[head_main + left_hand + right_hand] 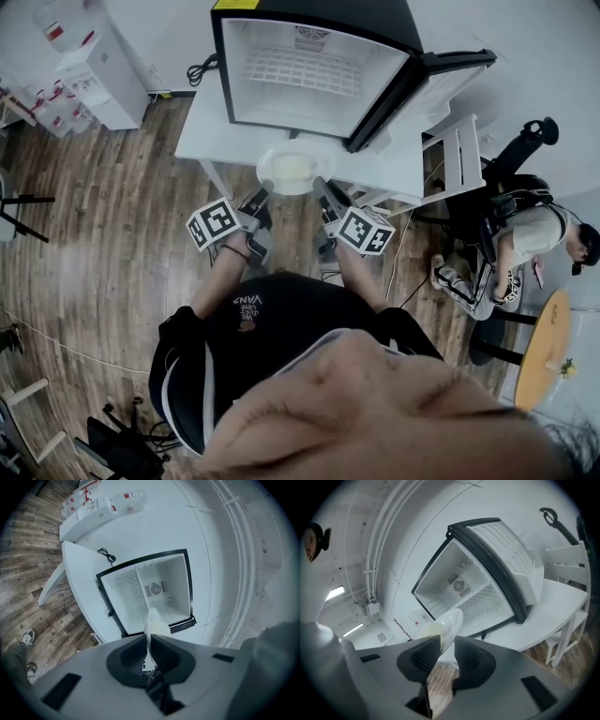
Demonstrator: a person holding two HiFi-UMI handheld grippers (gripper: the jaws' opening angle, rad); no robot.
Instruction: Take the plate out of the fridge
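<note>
A white plate point(292, 171) with a pale yellow patch on it hangs over the front edge of the white table point(211, 131), just outside the open, empty fridge point(309, 70). My left gripper point(261, 199) is shut on its left rim. In the left gripper view the plate point(152, 620) shows edge-on, pinched between the dark jaws of the left gripper point(148, 640). My right gripper point(324, 194) holds the right rim. In the right gripper view the plate point(447, 623) runs down between the jaws of the right gripper point(446, 643), which stand wider apart around it.
The fridge door point(441, 75) hangs open to the right. A white chair point(459, 159) stands beside the table, and a seated person point(534, 234) is at the far right by a round wooden table point(544, 352). White cabinets point(94, 66) stand at the left, over a wooden floor point(112, 234).
</note>
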